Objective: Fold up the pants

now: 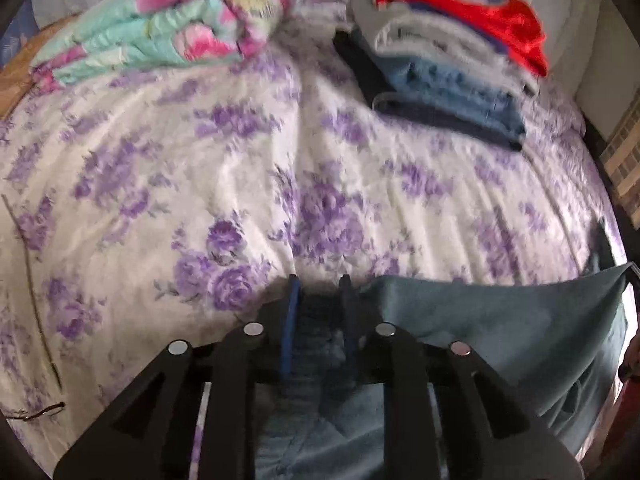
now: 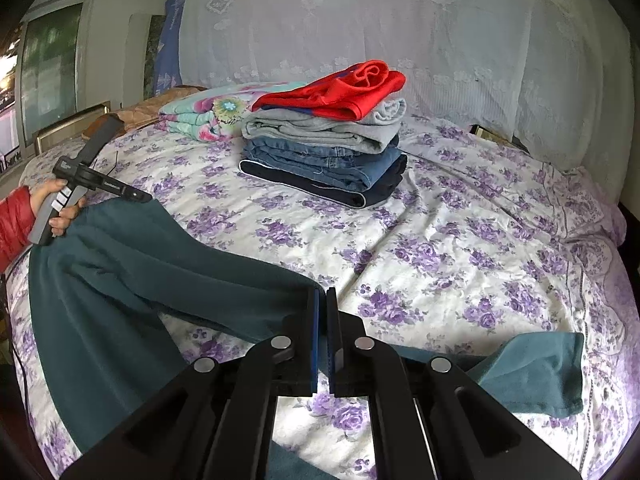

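Observation:
Teal pants (image 2: 120,280) lie spread across the near part of a bed, part of them raised between the two grippers. My right gripper (image 2: 322,292) is shut, with the pants' edge pinched between its blue pads. In the left wrist view my left gripper (image 1: 319,280) has a bunched fold of the teal pants (image 1: 500,328) between its narrowly spaced pads, which press on the cloth. The right wrist view shows the left gripper (image 2: 136,196) at the far left, held by a hand (image 2: 60,216) in a red sleeve (image 2: 12,220), at the pants' other end.
The bed has a white sheet with purple flowers (image 2: 440,240). A stack of folded clothes (image 2: 320,152) with a red garment on top sits mid-back. A folded floral blanket (image 2: 200,116) lies behind it. A thin cable (image 1: 36,300) runs along the sheet's left side.

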`<state>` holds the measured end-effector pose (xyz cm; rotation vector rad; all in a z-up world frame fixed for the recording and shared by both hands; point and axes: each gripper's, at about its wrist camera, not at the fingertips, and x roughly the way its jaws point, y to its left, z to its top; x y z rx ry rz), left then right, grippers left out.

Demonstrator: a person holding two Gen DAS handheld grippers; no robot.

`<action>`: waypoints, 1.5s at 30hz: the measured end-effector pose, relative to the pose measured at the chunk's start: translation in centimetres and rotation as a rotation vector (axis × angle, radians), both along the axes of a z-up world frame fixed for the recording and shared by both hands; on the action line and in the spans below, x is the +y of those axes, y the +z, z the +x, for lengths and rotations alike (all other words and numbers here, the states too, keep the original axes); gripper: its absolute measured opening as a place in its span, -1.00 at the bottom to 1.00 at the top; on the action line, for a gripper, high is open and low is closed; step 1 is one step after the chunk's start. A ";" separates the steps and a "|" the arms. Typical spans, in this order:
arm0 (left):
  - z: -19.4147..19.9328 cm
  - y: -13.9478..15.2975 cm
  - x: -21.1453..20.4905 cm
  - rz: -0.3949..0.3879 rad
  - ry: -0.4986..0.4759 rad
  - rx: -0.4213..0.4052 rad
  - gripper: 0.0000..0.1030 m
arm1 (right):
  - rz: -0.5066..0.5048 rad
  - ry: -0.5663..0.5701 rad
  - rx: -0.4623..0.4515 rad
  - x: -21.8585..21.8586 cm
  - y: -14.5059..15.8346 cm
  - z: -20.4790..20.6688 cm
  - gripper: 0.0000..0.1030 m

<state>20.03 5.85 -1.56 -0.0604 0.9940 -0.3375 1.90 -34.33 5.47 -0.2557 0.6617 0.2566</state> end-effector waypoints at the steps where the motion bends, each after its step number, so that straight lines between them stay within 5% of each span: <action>1: -0.2 0.7 0.6 -0.013 0.021 -0.027 -0.67 | 0.006 -0.001 -0.003 0.0 0.2 -0.1 -0.93; 10: -10.4 7.2 9.5 -0.289 0.074 -0.239 -0.67 | 0.001 0.076 -0.083 1.6 2.3 -6.7 -0.93; 15: -18.2 4.0 13.4 -0.383 0.154 -0.223 -0.67 | 0.022 0.097 -0.052 2.2 0.1 -12.8 -0.94; 20: -21.1 0.7 14.1 -0.480 0.181 -0.144 -0.64 | 0.031 0.055 0.021 1.4 -3.0 -14.5 -0.94; 25: -22.3 0.3 14.4 -0.564 0.233 -0.129 -0.07 | 0.025 0.051 -0.010 1.6 -2.5 -15.6 -0.93; 30: -22.9 0.7 14.3 -0.584 0.244 -0.125 -0.05 | 0.018 0.068 -0.029 2.0 -2.1 -16.0 -0.92; 36: -21.5 0.4 11.8 -0.465 0.240 -0.063 -0.05 | 0.024 0.054 -0.024 1.8 -2.3 -15.3 -0.77; 38: -20.8 0.0 11.4 -0.445 0.252 -0.045 -0.14 | 0.009 0.059 -0.037 2.1 -2.1 -14.9 -0.68; 40: -20.2 -0.5 11.5 -0.455 0.262 -0.034 -0.82 | -0.010 0.075 -0.039 2.5 -1.9 -14.3 -0.67; 45: -20.4 -0.3 12.9 -0.534 0.279 -0.066 -0.82 | -0.075 0.150 -0.023 4.8 -2.2 -12.3 -0.66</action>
